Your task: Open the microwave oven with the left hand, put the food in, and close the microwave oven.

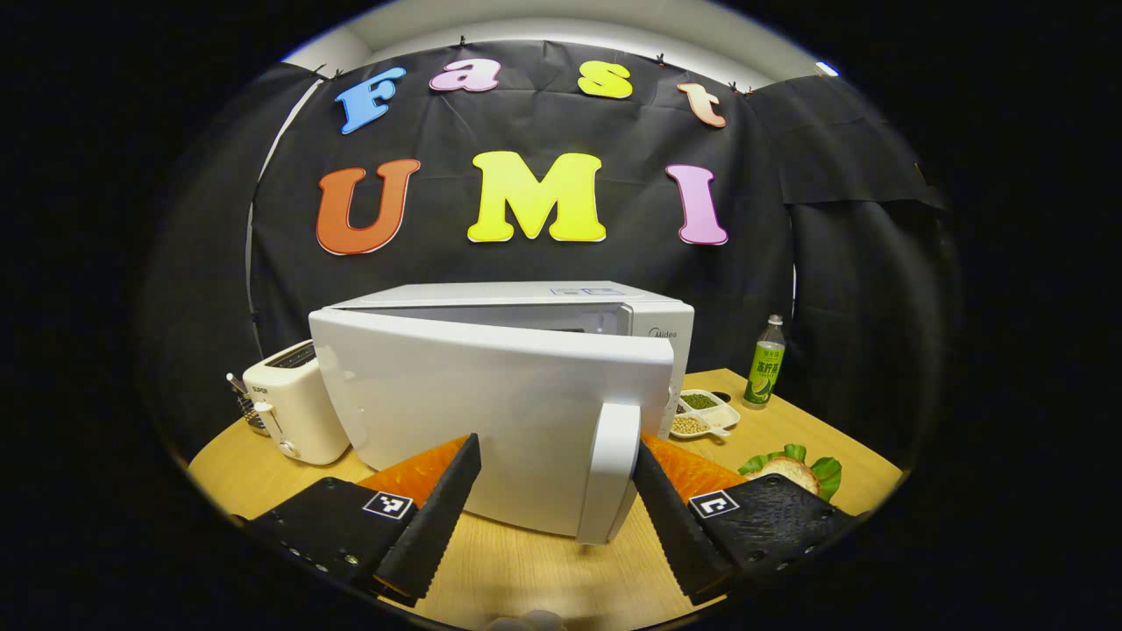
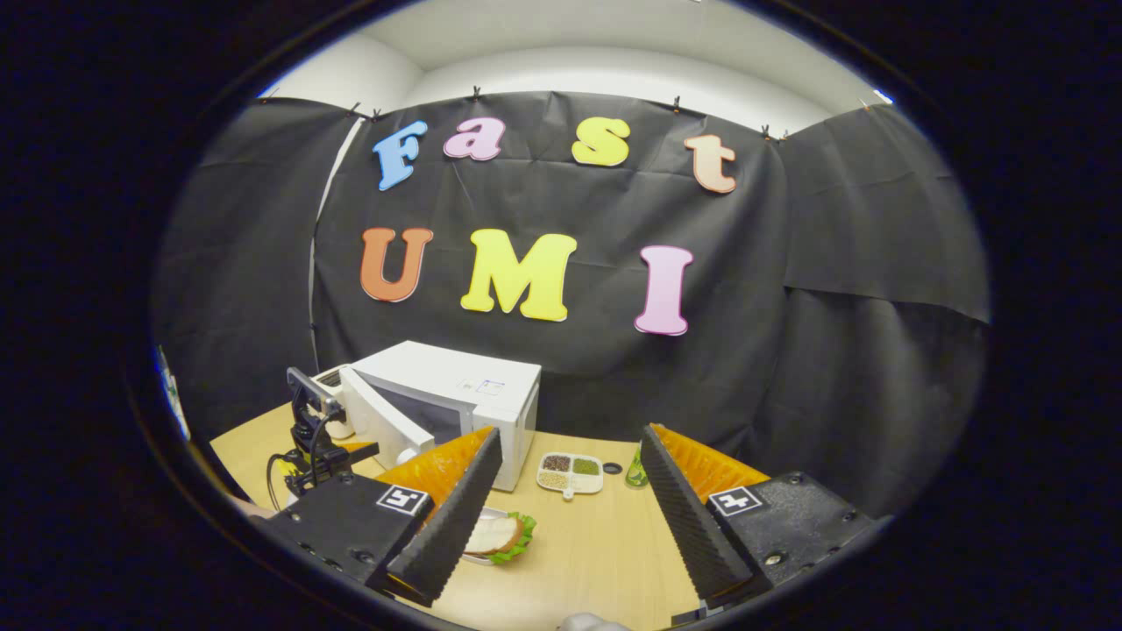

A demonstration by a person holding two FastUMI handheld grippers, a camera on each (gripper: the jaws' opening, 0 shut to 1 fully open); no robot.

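The white microwave (image 1: 526, 302) stands mid-table with its door (image 1: 473, 412) swung partly open toward me. The door's white handle (image 1: 611, 469) lies between my left gripper's (image 1: 557, 449) open fingers, close to the right finger (image 1: 675, 517); whether it touches is unclear. A sandwich with lettuce (image 1: 789, 469) lies on the table to the right. In the right gripper view, my right gripper (image 2: 571, 438) hangs open and holds nothing above the table. The sandwich (image 2: 500, 533) sits low beside its left finger (image 2: 451, 517). The microwave (image 2: 456, 394) is farther left, with the left gripper's body (image 2: 311, 438) at its door.
A white toaster (image 1: 294, 403) stands left of the microwave. A divided dish of beans (image 1: 706, 412) and a green bottle (image 1: 765, 364) stand to its right. The round wooden table (image 1: 526, 570) has bare room in front of the door.
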